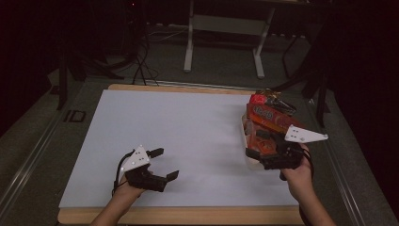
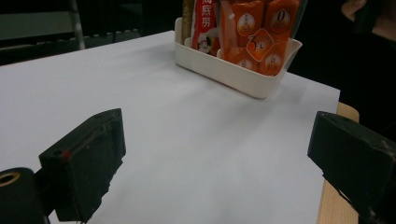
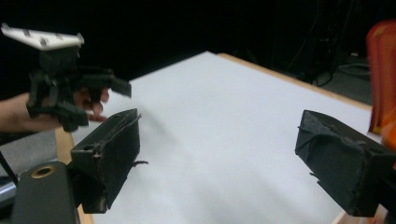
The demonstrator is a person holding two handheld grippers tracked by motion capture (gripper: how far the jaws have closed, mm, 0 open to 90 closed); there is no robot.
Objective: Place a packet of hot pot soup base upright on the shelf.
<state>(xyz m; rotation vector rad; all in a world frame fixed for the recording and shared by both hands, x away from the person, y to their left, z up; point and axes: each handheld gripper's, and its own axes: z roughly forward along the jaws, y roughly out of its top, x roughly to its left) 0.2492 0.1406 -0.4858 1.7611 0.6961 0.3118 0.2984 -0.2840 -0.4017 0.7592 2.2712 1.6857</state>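
Snack packets point(image 2: 252, 35), orange and red, stand upright and crowded in a cream plastic basket point(image 2: 233, 74) at the right side of the white table sheet point(image 1: 188, 136), nearer the far edge. They look light, crinkly and slippery, so I'd pinch one by its flat top edge. The right gripper point(image 1: 263, 157) hangs wide and empty just beside the basket's near end; the left gripper point(image 1: 162, 165), equally spread, holds nothing near the left front.

Wooden table point(image 1: 188, 215) covered by white sheet point(image 1: 188, 136); cream bin point(image 2: 233, 74) of orange snack packs point(image 2: 261, 32) near right edge.
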